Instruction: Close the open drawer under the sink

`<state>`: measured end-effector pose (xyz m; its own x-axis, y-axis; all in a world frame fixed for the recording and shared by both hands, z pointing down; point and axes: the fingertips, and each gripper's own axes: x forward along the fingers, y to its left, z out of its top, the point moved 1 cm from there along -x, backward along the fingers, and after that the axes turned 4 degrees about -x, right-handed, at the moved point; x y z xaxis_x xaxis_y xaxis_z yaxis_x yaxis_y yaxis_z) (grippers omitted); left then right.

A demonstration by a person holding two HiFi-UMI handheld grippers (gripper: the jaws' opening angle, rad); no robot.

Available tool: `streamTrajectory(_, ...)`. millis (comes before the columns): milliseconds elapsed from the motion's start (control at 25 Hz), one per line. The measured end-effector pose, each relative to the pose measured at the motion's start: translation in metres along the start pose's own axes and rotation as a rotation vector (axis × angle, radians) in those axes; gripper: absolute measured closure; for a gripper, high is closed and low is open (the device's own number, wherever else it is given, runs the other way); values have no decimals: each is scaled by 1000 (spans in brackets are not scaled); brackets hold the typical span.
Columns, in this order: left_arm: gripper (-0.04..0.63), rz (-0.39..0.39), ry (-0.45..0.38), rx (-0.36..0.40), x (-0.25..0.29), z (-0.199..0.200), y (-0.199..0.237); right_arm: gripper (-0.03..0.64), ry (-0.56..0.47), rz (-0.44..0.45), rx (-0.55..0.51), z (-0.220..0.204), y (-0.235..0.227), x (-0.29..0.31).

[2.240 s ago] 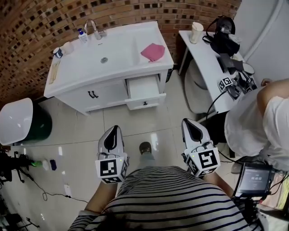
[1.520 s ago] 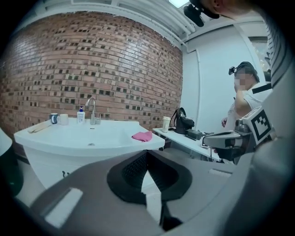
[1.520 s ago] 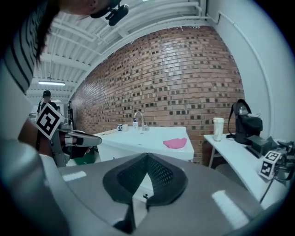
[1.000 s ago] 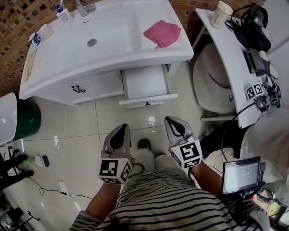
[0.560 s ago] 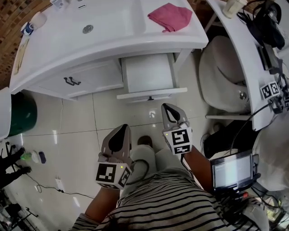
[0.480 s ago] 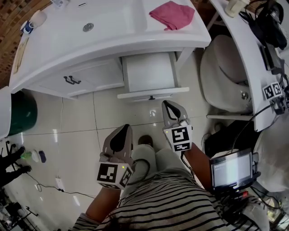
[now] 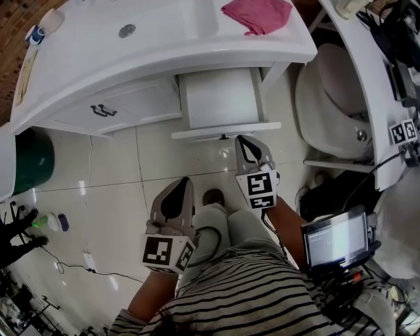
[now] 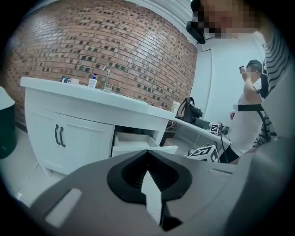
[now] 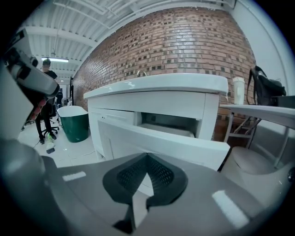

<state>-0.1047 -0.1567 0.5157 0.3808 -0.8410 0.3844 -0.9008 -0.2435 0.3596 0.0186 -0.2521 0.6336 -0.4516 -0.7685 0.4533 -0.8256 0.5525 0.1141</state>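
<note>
The white drawer (image 7: 222, 98) stands pulled out of the sink cabinet (image 7: 125, 108), under the right side of the basin. Its front panel (image 7: 226, 130) carries a small dark knob. My right gripper (image 7: 241, 140) is shut on nothing, its tip just short of the panel's right half; in the right gripper view the drawer front (image 9: 166, 145) fills the space straight ahead of the right gripper (image 9: 146, 157). My left gripper (image 7: 185, 182) is shut too and sits lower left, well back from the cabinet. From the left gripper (image 8: 147, 153), the open drawer (image 8: 138, 144) shows ahead.
A pink cloth (image 7: 257, 13) lies on the sink top. A green bin (image 7: 29, 164) stands left of the cabinet. A white stool (image 7: 335, 98) and a table (image 7: 364, 72) crowd the right side, with a tablet (image 7: 335, 239) by my right arm. Another person (image 8: 249, 106) stands nearby.
I have come closer to the cabinet. The right gripper has moved forward, up to the drawer front. The left gripper has stayed back, beside my knee.
</note>
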Motion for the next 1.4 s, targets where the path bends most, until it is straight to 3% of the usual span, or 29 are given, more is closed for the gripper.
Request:
streamTrajectory(800,580,8,-9,-23,15,15,3,619,15,25,8,9,-10,23)
streamTrajectory(1400,580,11,-30,-47,18,24,10,618,14,-9,7,18,-24,41)
